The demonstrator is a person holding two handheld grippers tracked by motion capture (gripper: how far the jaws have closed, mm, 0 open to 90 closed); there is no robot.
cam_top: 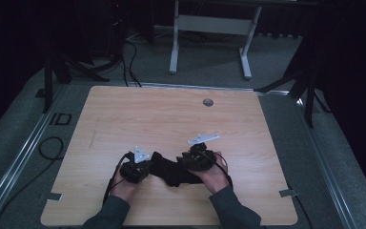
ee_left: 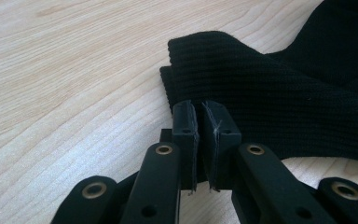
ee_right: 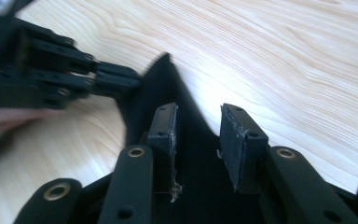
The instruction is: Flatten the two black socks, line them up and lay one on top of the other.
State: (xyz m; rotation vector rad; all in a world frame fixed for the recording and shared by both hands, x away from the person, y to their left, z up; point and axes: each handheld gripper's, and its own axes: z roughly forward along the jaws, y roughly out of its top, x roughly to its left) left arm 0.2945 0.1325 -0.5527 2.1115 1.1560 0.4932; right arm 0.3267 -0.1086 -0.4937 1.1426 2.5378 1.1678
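In the high view, the black sock was seen at the table's six o'clock edge, between both grippers. In the left gripper view, the left gripper was found pinching the sock's cuff at twelve o'clock; a thin bite was judged liable to slip. In the right gripper view, the right gripper was spread over the sock, so sagging was considered likely.

Light wood-grain table with rounded corners and a round grey grommet, grey carpeted floor, white desk frame behind, black stand legs at both sides, black cables trailing, metal floor rails, dim surroundings
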